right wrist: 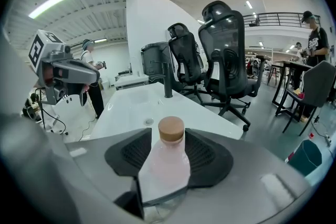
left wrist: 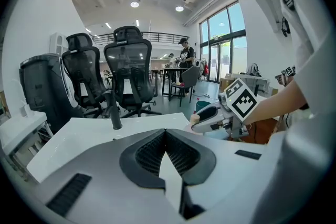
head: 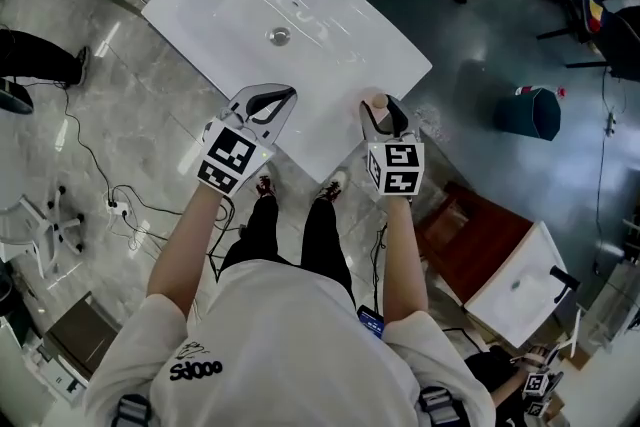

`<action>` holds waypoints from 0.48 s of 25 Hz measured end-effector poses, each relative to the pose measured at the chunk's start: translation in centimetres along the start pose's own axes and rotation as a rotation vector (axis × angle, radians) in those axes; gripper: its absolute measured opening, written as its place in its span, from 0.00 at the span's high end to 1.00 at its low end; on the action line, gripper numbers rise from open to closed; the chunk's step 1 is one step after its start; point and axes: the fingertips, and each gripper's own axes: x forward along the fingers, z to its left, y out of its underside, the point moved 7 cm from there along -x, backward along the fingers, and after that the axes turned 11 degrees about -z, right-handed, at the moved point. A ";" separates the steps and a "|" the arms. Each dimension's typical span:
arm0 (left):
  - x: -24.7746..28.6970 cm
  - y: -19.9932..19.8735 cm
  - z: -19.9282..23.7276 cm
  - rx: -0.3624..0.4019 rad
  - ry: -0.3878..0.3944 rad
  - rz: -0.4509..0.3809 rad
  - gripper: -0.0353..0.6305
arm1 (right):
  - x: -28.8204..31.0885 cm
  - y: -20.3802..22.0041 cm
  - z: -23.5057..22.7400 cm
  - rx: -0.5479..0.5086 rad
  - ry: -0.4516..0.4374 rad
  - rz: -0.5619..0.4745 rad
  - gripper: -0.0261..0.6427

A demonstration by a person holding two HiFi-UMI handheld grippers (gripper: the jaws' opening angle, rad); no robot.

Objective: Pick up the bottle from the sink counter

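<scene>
Right gripper view shows what the other views barely catch. The bottle (right wrist: 167, 162), pale pink and translucent with a tan cap (right wrist: 171, 129), stands upright in the gap of the right gripper (right wrist: 169, 134). That claw's jaws are spread wide, with one ribbed pad on each side of the bottle's shoulders, and they are not clamped on it. Past the claw's tips the white sink counter (right wrist: 131, 105) runs on to a drain (right wrist: 149, 121) and a dark faucet (right wrist: 167, 81).

In the head view only the cap is visible, between the right claw's two jaws. That view does show where the bottle stands: at the near edge of the counter, close to its right corner. The left gripper (head: 283, 99) is off to the right claw's left, over the same edge and well apart from the bottle.

The left gripper view looks along that claw's own jaws. Their tips meet and grip nothing, and a sliver of white counter shows through the opening behind them. From this claw the cap lies ahead and to the right, inside the other claw.
</scene>
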 end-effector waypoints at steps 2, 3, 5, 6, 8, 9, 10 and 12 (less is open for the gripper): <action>-0.1 0.3 0.1 -0.004 -0.003 0.002 0.94 | 0.3 0.2 0.1 -0.002 0.006 -0.002 0.65; -0.1 0.4 0.2 -0.006 -0.006 0.003 0.94 | 0.5 0.2 0.1 -0.002 0.009 -0.003 0.65; -0.3 0.6 0.4 -0.010 -0.012 0.007 0.94 | 0.8 0.3 0.1 -0.002 0.017 0.000 0.65; -0.3 0.7 0.5 -0.011 -0.015 0.010 0.94 | 1.0 0.3 0.1 -0.004 0.022 0.003 0.65; -0.5 0.9 0.8 -0.016 -0.024 0.014 0.94 | 1.1 0.3 0.1 -0.008 0.036 0.008 0.65; -0.6 1.0 1.0 -0.020 -0.029 0.015 0.94 | 1.1 0.3 0.1 -0.012 0.045 0.007 0.66; -0.7 1.1 1.1 -0.025 -0.035 0.016 0.94 | 1.2 0.3 0.1 -0.016 0.052 0.005 0.68; -0.8 1.2 1.2 -0.029 -0.039 0.018 0.94 | 1.3 0.2 0.1 -0.021 0.061 0.002 0.71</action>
